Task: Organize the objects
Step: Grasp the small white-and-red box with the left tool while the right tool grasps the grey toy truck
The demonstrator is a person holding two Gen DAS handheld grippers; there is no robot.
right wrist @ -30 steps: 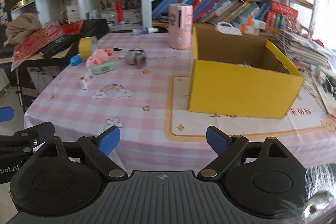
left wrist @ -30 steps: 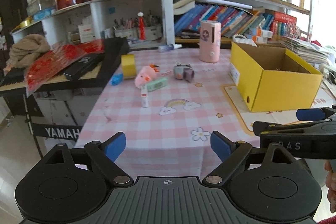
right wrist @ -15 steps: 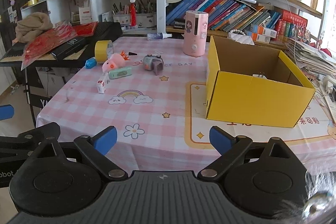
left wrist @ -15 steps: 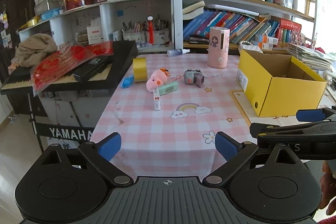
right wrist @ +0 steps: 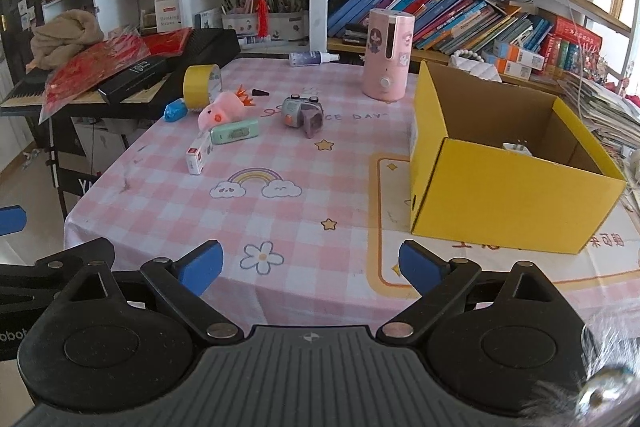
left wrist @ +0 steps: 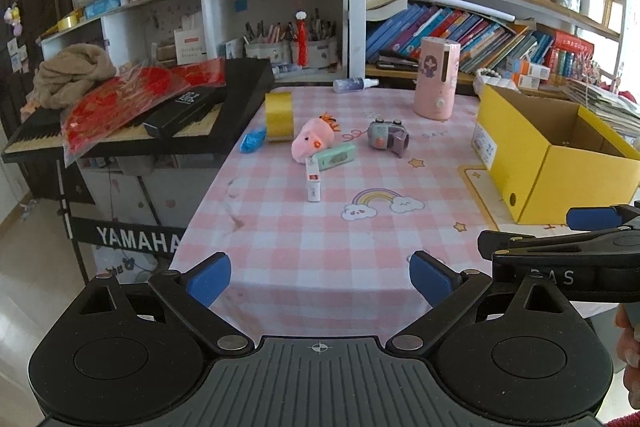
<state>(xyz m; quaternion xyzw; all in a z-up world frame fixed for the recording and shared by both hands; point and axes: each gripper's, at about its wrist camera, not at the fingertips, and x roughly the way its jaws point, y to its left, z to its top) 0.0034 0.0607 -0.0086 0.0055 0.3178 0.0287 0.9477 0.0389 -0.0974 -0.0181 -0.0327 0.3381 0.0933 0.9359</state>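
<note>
Hovering at the near edge of the pink checked tablecloth [left wrist: 320, 227], left gripper [left wrist: 320, 277] and right gripper [right wrist: 310, 265] both spread wide with nothing between the blue pads, jaws having just been opening. Clustered toward the far left of the cloth: yellow tape roll [right wrist: 201, 85] standing on edge, blue wrapper [right wrist: 175, 110] just beside it, pink plush pig [right wrist: 219, 109] touching a mint green case [right wrist: 235, 131], small white and red box [right wrist: 199, 153] lying just in front. Grey toy camera [right wrist: 301, 111] near the middle, pink humidifier [right wrist: 388, 56] upright behind. Open yellow box [right wrist: 508, 199] on the right, well apart from the cluster, a small white object inside.
</note>
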